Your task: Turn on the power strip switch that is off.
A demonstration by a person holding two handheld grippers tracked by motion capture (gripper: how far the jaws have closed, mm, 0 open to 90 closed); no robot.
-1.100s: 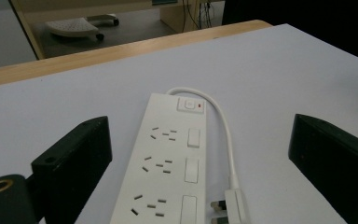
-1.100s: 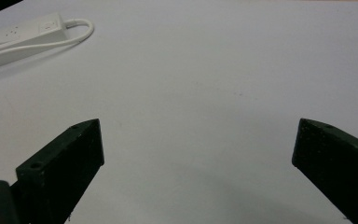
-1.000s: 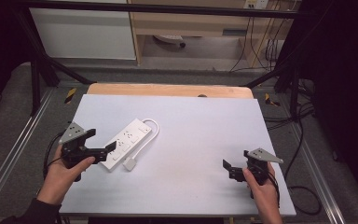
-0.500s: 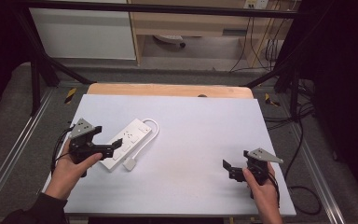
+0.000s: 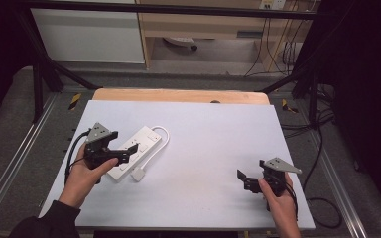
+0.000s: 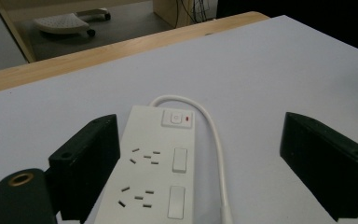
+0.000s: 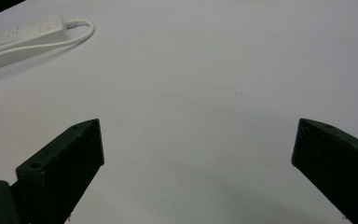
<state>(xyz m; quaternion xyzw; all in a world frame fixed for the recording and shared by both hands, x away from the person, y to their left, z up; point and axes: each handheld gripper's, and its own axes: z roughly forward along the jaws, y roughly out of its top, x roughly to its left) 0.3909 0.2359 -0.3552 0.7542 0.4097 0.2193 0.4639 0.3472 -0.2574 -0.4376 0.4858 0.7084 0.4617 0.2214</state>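
Since a second ago our left gripper has slid across the surface from beside the white power strip to over its near half. Its jaws stand wide and have just been closing a little; the strip lies between them, nearer one jaw, though we cannot tell whether that jaw touches it. The cord loops beyond. Our right gripper hasn't moved, jaws wide apart on nothing.

left gripper jaws apart, just closing | power strip between, untouched
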